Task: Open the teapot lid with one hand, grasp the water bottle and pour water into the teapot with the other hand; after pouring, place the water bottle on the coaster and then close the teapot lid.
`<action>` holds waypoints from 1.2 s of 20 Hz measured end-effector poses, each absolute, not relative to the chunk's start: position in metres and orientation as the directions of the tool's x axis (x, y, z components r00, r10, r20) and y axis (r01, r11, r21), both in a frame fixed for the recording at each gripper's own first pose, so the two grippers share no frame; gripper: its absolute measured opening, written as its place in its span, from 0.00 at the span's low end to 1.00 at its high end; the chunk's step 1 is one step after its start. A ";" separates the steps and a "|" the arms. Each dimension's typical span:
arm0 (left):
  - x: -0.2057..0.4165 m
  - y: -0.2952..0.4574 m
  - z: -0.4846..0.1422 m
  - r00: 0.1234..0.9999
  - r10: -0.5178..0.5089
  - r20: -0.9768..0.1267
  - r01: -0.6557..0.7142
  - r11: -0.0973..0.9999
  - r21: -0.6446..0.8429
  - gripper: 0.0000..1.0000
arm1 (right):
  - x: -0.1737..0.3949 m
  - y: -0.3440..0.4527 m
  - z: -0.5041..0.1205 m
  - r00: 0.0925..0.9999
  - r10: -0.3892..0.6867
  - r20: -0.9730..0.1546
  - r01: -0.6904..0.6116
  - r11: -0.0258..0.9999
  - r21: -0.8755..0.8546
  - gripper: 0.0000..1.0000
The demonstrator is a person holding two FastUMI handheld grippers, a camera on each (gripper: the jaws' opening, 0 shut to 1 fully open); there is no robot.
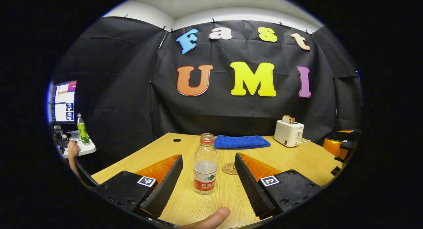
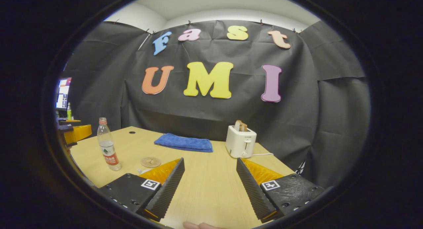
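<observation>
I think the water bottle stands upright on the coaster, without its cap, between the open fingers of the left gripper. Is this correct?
Not quite. The water bottle does not stand on the coaster; it stands on the bare table, with the coaster beside it. The right gripper view shows a gap between them. The rest holds: upright, uncapped, between the open fingers of the left gripper.

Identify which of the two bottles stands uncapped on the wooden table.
The clear water bottle between the left claw's fingers; the green-labelled bottle sits capped on the side desk.
</observation>
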State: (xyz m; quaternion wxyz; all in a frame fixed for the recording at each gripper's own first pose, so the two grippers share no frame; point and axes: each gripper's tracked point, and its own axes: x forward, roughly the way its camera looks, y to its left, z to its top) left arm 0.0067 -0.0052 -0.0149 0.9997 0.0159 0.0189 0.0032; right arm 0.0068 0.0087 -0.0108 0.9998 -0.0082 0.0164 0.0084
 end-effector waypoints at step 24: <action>0.020 0.040 -0.015 0.997 0.075 -0.025 -0.074 0.995 0.061 0.98 | 0.093 0.180 -0.099 0.956 0.270 -0.114 -0.266 0.963 0.045 0.75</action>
